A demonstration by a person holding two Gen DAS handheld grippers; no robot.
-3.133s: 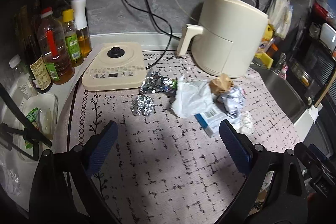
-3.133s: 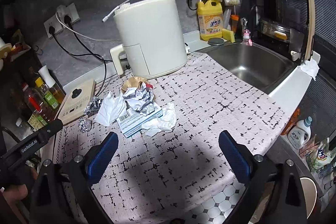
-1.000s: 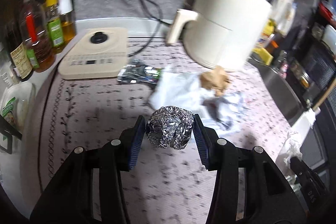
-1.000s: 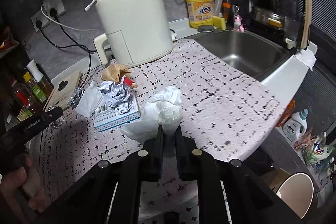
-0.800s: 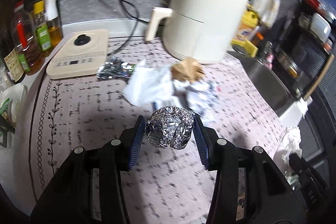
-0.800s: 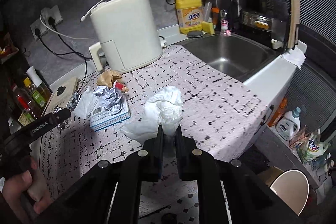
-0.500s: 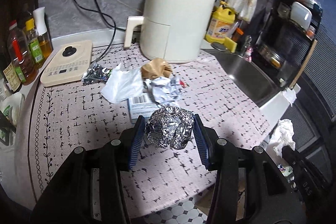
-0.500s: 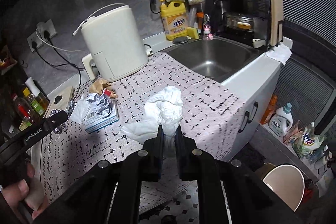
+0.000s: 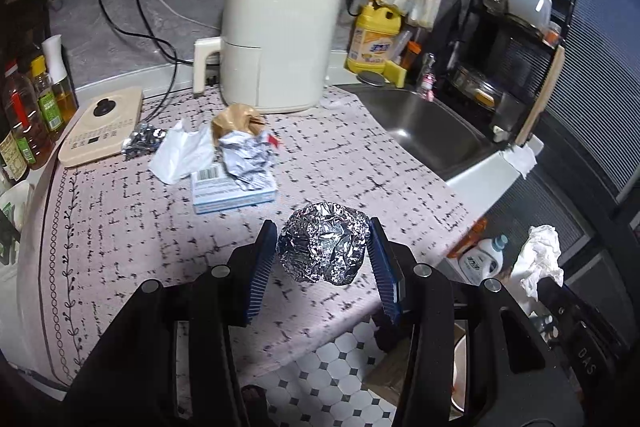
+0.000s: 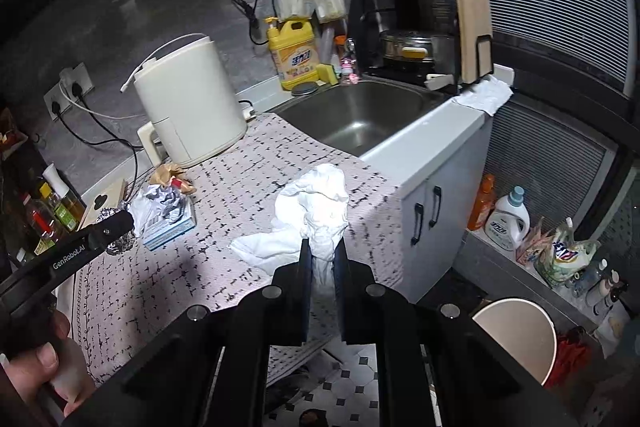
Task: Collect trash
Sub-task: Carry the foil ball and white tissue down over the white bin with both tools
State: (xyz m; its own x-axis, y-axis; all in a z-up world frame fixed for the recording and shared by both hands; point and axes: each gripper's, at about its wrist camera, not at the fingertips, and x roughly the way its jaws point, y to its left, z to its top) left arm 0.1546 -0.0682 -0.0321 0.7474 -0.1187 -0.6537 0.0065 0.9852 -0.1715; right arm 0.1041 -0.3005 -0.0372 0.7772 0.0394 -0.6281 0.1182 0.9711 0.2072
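My left gripper (image 9: 322, 231) is shut on a crumpled foil ball (image 9: 323, 255), held above the counter's front edge. In the right wrist view my right gripper (image 10: 323, 247) is shut on a crumpled white tissue (image 10: 312, 203), out over the counter's corner. That tissue (image 9: 540, 259) also shows at the right of the left wrist view. On the patterned mat (image 9: 120, 227) lie a blue-white box (image 9: 232, 191), a crumpled wrapper (image 9: 246, 159), brown paper (image 9: 236, 117), white paper (image 9: 180, 155) and a foil packet (image 9: 142, 141). A cream round bin (image 10: 516, 335) stands on the floor at lower right.
A cream air fryer (image 9: 276, 43) stands at the back, an induction cooker (image 9: 102, 123) and oil bottles (image 9: 24, 115) to the left. The steel sink (image 9: 424, 131) is on the right, above a white cabinet (image 10: 436, 195). Detergent bottles (image 10: 506, 219) stand on the floor.
Both grippers have drawn back from the counter and risen a little, each keeping its load. The counter's front edge, the tiled floor and the bin have come into view.
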